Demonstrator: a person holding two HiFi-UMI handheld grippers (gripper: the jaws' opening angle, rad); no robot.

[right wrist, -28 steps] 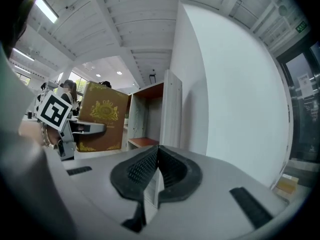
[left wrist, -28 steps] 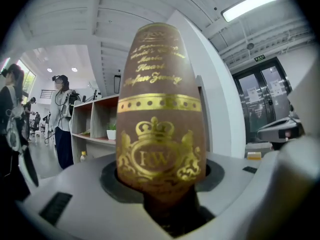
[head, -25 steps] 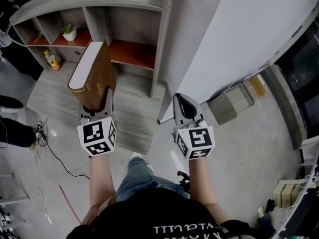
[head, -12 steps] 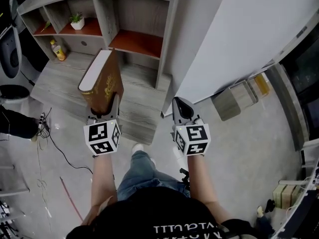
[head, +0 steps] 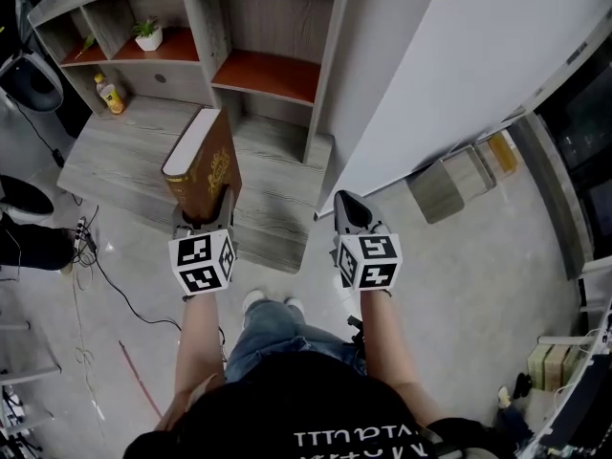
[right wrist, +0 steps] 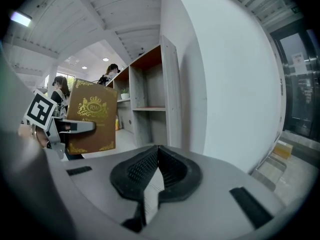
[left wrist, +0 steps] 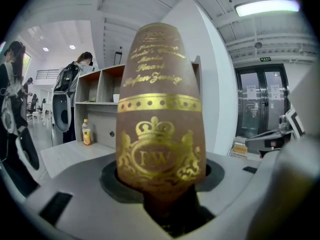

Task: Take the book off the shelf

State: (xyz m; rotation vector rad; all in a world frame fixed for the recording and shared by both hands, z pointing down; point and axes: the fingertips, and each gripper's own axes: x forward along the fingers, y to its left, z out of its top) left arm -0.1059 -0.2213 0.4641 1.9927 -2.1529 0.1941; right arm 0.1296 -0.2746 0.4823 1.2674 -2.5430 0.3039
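Note:
A thick brown book [head: 204, 163] with gold crest and white page edges stands upright in front of the wooden shelf unit [head: 271, 76], clear of its compartments. My left gripper [head: 203, 210] is shut on the book's lower end. In the left gripper view the book's spine [left wrist: 160, 119] fills the middle, clamped between the jaws. My right gripper [head: 349, 210] is held level beside it, shut, with nothing in it; its pads [right wrist: 145, 166] meet at the tip. The right gripper view shows the book [right wrist: 91, 115] at the left, with the left gripper [right wrist: 70, 127] on it.
A low grey wooden platform [head: 120, 156] lies under the shelf unit. A small potted plant [head: 148, 34] and a yellow bottle [head: 110, 94] stand at the far left. A white wall panel [head: 440, 55] runs at the right. Cables [head: 105, 285] trail on the floor. People [left wrist: 10, 84] stand at left.
Both grippers have come down side by side, and the book has come down with the left one. The grip on the book is unchanged.

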